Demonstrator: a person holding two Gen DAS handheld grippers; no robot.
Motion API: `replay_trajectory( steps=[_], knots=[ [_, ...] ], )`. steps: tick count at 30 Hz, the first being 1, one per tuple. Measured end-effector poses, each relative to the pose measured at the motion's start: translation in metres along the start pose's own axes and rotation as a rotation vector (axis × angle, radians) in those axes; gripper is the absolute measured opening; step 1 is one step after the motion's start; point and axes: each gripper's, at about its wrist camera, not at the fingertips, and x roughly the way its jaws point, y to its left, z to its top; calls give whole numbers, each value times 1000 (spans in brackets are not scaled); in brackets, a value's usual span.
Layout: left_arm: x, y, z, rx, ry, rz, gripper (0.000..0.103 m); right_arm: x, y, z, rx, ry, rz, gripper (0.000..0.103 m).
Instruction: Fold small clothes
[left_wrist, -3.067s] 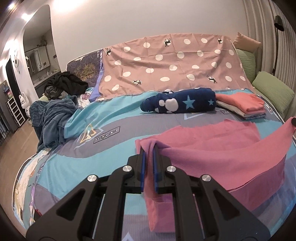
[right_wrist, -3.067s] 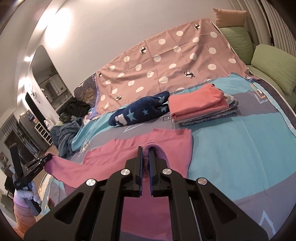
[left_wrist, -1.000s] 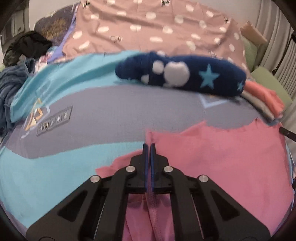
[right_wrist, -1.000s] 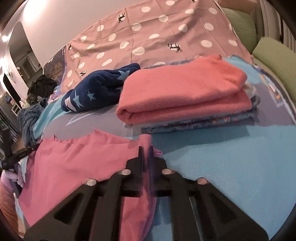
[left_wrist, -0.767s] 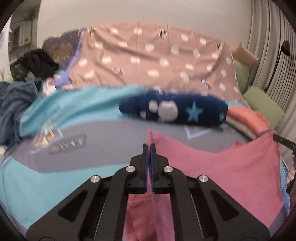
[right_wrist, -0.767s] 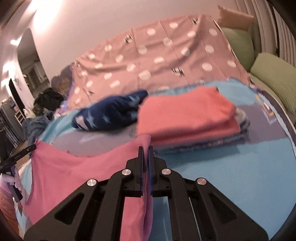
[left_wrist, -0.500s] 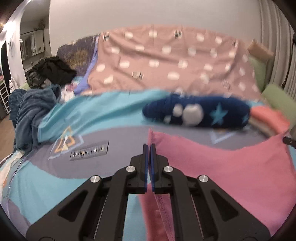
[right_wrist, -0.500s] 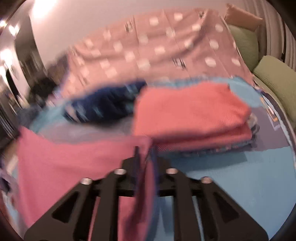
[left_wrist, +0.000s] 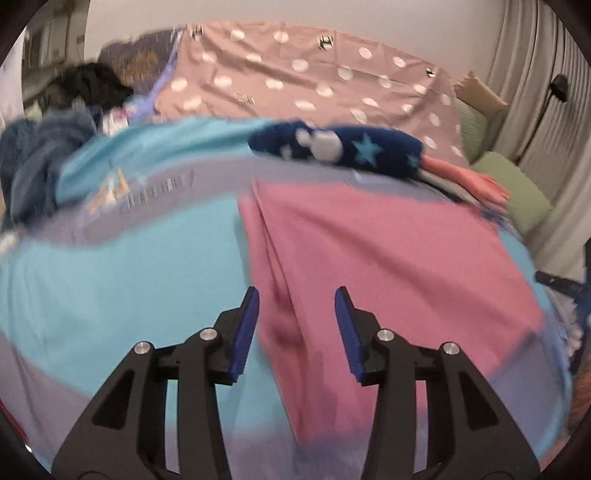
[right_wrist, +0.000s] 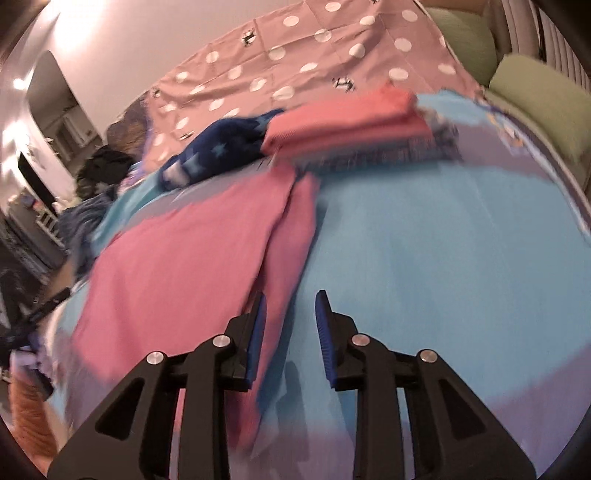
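Note:
A pink garment (left_wrist: 373, 254) lies flat on the bed, folded over on itself, with layered edges along its left side. It also shows in the right wrist view (right_wrist: 192, 258). My left gripper (left_wrist: 296, 312) is open and empty, its jaws apart just above the garment's near left edge. My right gripper (right_wrist: 289, 314) is open and empty, above the garment's near right edge. The other gripper shows small at the right rim of the left wrist view (left_wrist: 565, 286).
A navy star-patterned bundle (left_wrist: 340, 149) lies beyond the garment. A stack of folded clothes with a coral top (right_wrist: 351, 118) sits at the far right. A dotted pink sheet (left_wrist: 314, 85), green cushions (right_wrist: 535, 96) and dark clothes (left_wrist: 40, 158) at the left ring the bed.
Both grippers held the pink garment's corners, carried them forward and laid them down. Both have now opened and released it; the garment lies folded on the bed.

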Motion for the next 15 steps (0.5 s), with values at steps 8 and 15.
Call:
replay_trajectory(
  steps=[8,15],
  knots=[
    [-17,4,-57,-91,70,-14,49,-22,41,-51,-123,35,71,33],
    [12,-6,-47,-110,99,-83,9,1,52,-40,-138,39,-9,0]
  ],
)
